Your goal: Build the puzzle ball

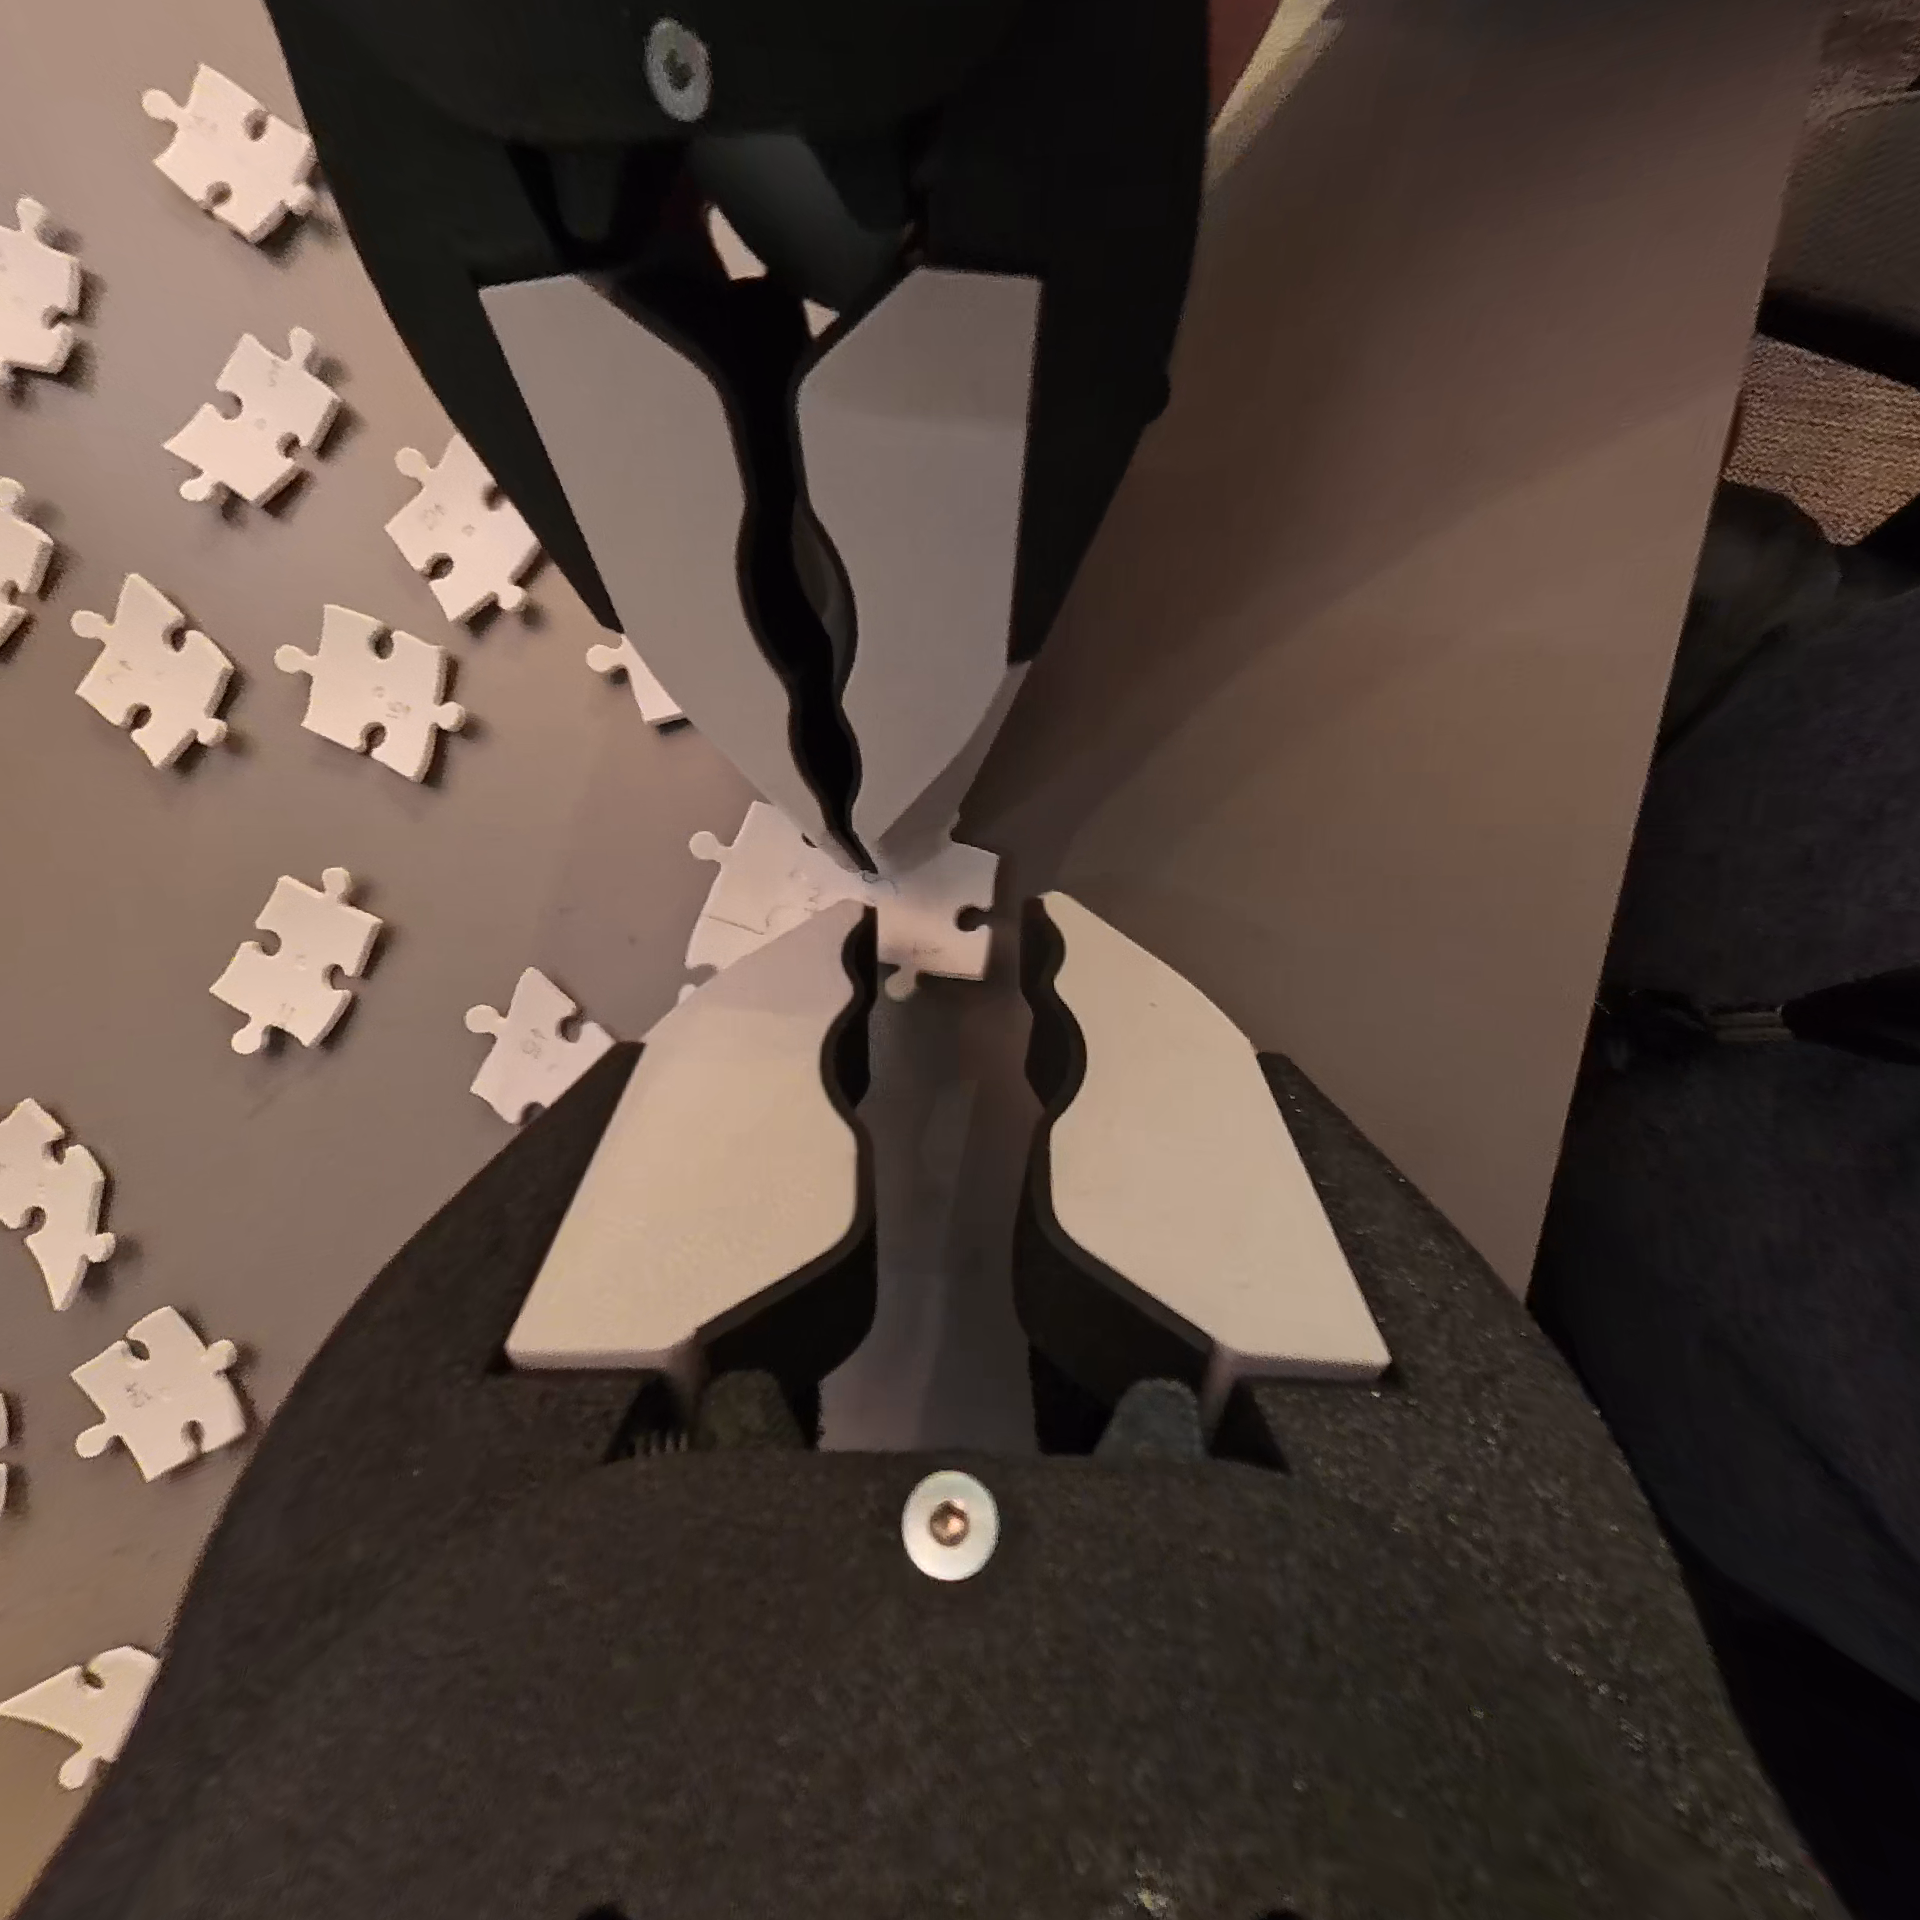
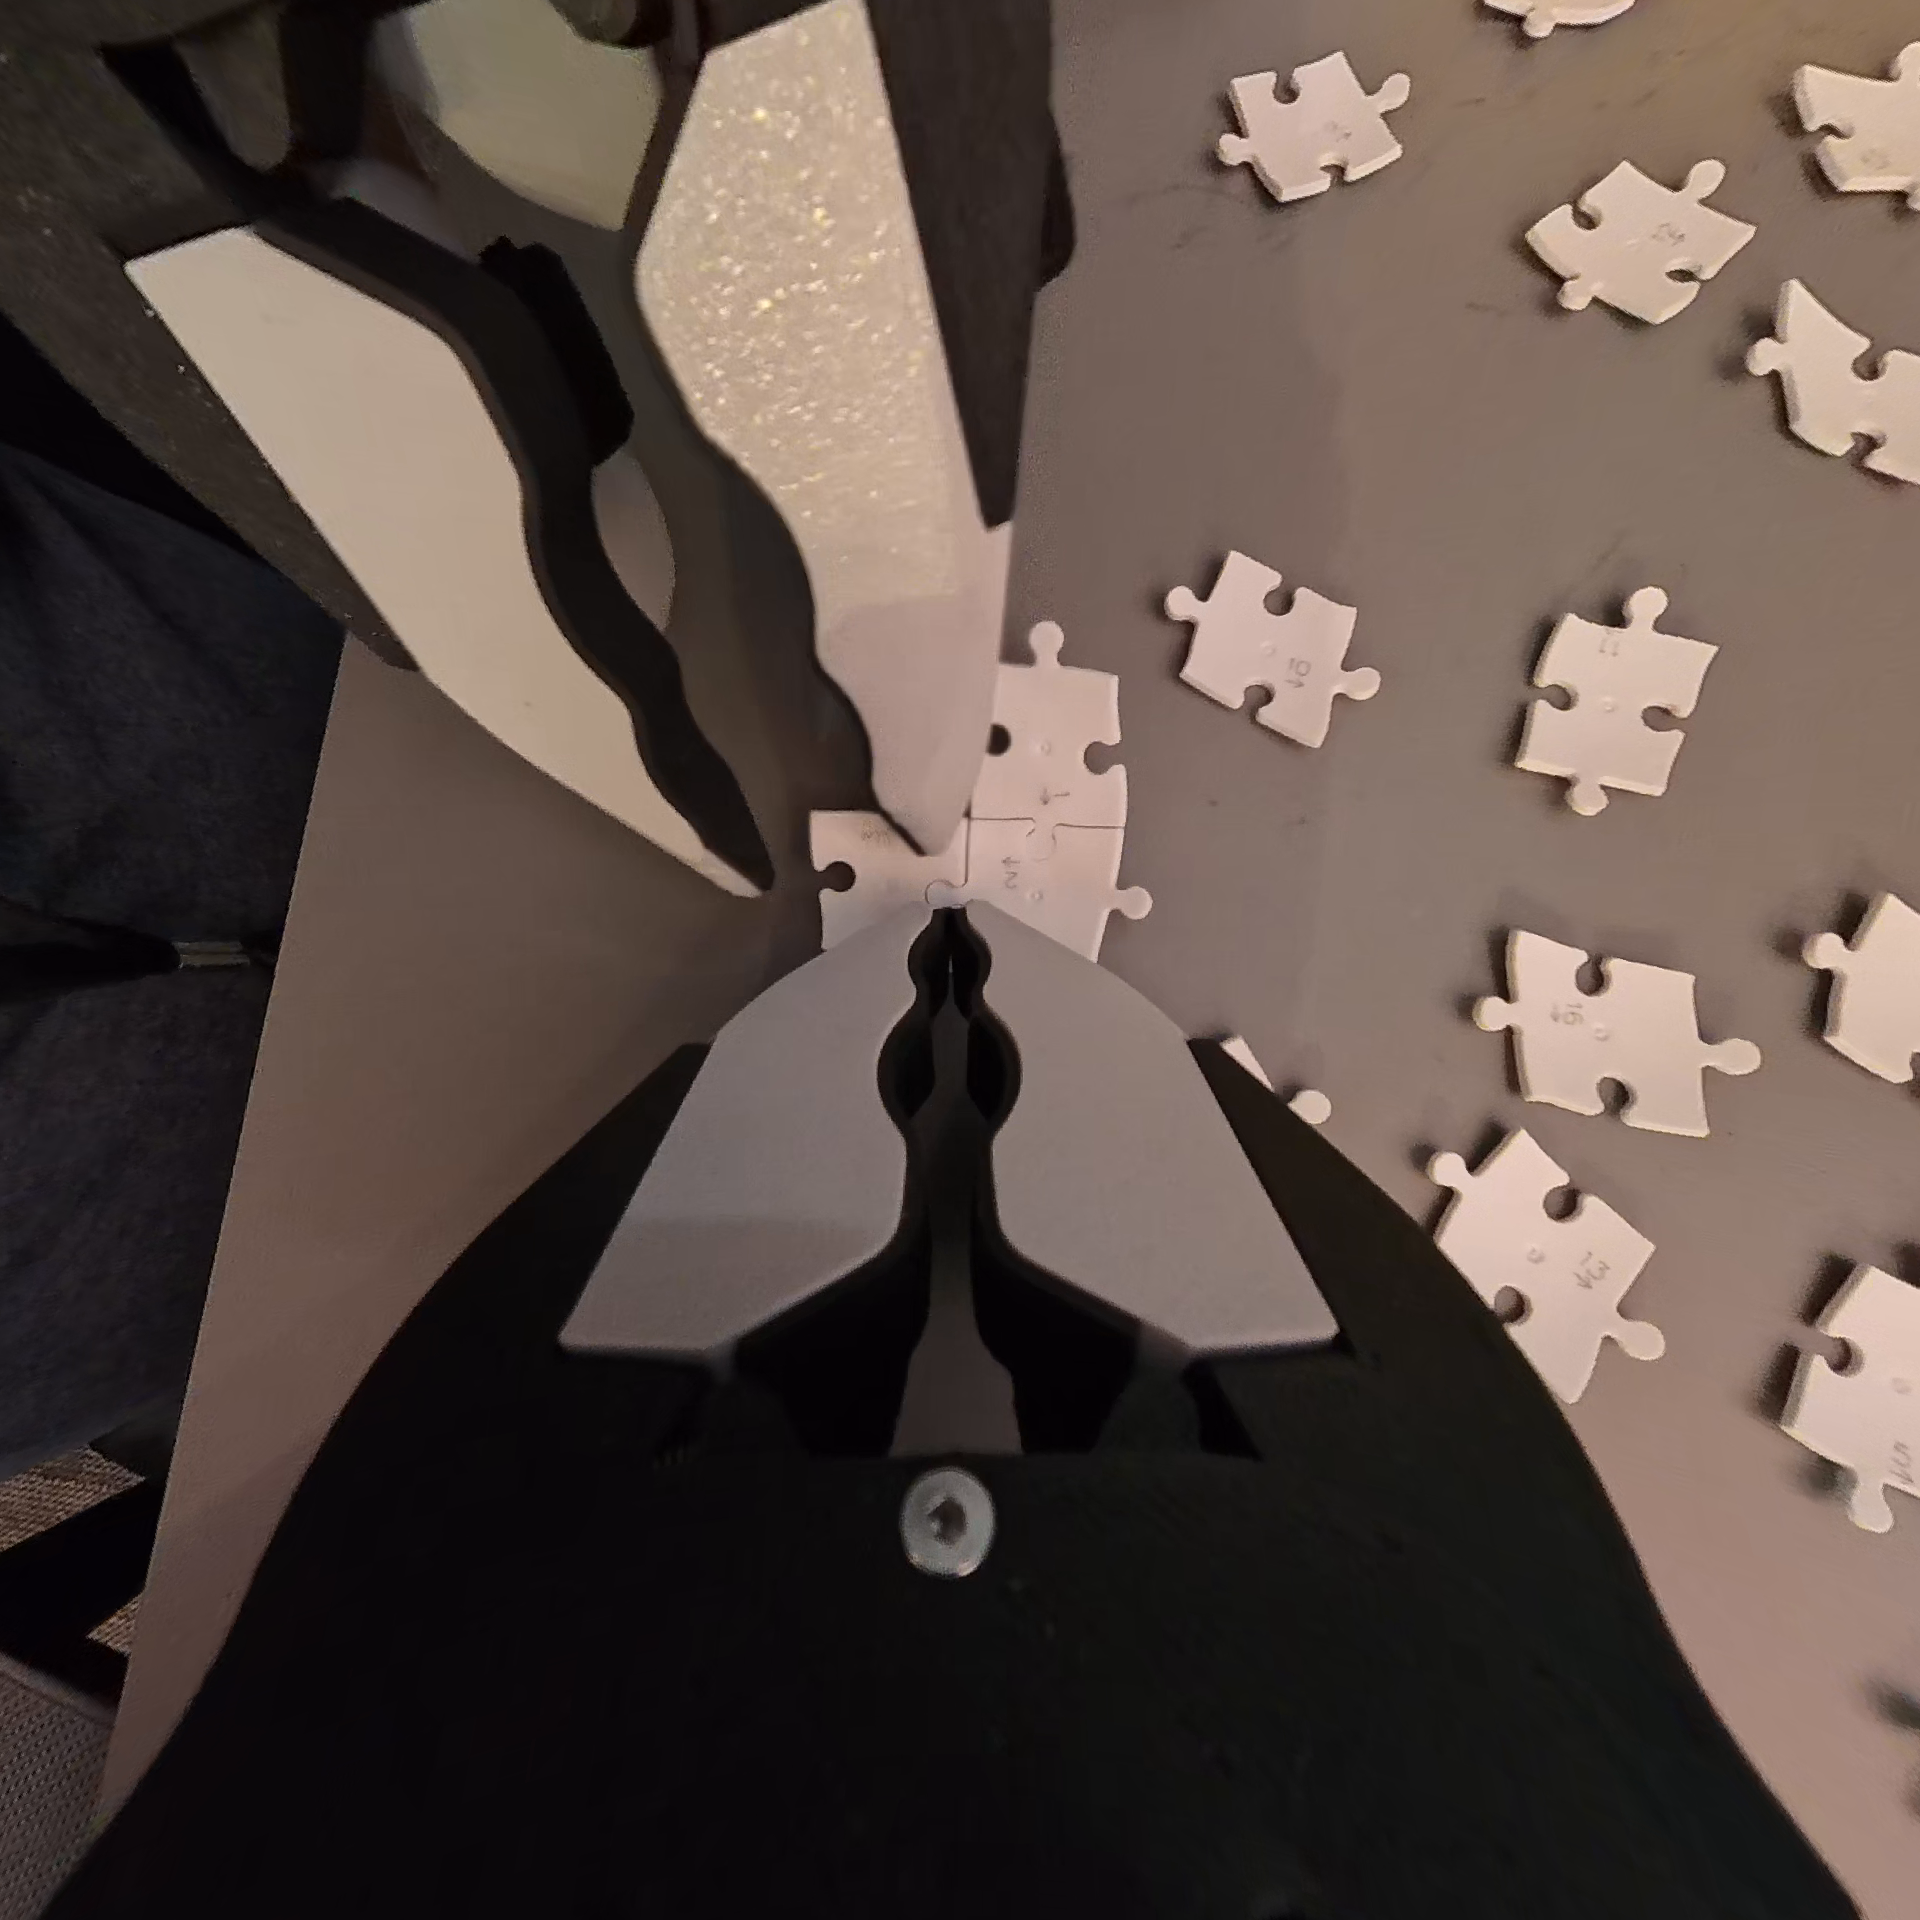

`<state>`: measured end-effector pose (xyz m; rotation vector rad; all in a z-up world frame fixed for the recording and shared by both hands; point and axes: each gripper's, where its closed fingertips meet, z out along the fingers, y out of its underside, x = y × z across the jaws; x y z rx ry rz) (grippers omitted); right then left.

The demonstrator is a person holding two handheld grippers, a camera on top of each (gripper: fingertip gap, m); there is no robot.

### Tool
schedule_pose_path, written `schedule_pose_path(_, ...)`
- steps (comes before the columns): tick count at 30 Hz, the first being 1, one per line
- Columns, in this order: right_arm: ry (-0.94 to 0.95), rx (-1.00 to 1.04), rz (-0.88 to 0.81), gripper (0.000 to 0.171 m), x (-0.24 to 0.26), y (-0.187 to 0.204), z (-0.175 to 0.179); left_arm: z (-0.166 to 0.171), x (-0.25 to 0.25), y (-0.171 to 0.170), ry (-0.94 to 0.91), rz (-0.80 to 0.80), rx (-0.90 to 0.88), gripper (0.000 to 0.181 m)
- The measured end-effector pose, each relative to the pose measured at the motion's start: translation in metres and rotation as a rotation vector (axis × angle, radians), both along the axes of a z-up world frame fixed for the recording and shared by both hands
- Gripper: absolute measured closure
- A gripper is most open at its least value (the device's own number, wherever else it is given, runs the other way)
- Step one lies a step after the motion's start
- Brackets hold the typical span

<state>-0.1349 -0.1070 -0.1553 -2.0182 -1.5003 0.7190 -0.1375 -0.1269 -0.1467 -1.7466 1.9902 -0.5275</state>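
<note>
Between the two claw tips, near the bench's edge, lies the only assembled part of the ball: a small cluster (image 2: 1049, 831) of white pieces, three as far as I can count, locked flat together on the grey bench (image 2: 1351, 499); two sit joined just beyond the right claw's (image 2: 951, 914) tips, and a third (image 2: 862, 868) is attached on the side nearer the bench edge.

That right claw is pinched narrow, its wavy jaws all but meeting, tips pressed down at the seam where the third piece joins the cluster; whether anything is nipped between them I cannot tell, and it looks more like a pressing than a hold.

Opposite it, the left claw (image 1: 945, 935) stands wide, jaws well apart, with a corner of the third piece (image 1: 940, 914) showing just ahead of and between its tips; one finger seems to rest on or over the cluster, the other hangs clear of it; nothing is gripped.

Away from the bench edge, to the right claw's right and the left claw's left, the loose pieces (image 2: 1621, 707) lie spread singly, face down, well apart from one another; more than a dozen show, and others run out of view.

My judgement: the task is barely begun; a first few pieces are joined and still flat, no curve has formed, and nearly the whole ball is left to build; the seam under the right claw looks closed, though seating is hard to confirm.
</note>
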Motion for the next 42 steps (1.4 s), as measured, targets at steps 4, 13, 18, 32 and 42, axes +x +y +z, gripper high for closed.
schedule_pose_path(4, 0.004, -0.005, 0.000, 0.169, -0.0004, -0.0002, 0.0002, -0.0078, -0.0016, -0.0013, 0.027, -0.008, 0.007, 0.158)
schedule_pose_path(13, 0.001, 0.007, 0.006, 0.169, -0.0008, -0.0010, 0.0004, -0.0083, -0.0001, 0.0010, 0.002, 0.021, -0.029, 0.159)
schedule_pose_path(18, 0.003, 0.011, 0.008, 0.169, -0.0013, -0.0011, 0.0007, -0.0086, 0.0004, 0.0042, -0.013, 0.039, -0.048, 0.165)
schedule_pose_path(32, 0.011, 0.019, 0.015, 0.169, -0.0022, -0.0013, 0.0000, -0.0087, 0.0021, 0.0048, -0.014, 0.032, -0.043, 0.157)
schedule_pose_path(42, 0.036, -0.007, 0.010, 0.169, -0.0033, -0.0016, 0.0005, -0.0090, 0.0061, 0.0074, -0.044, 0.046, -0.057, 0.156)
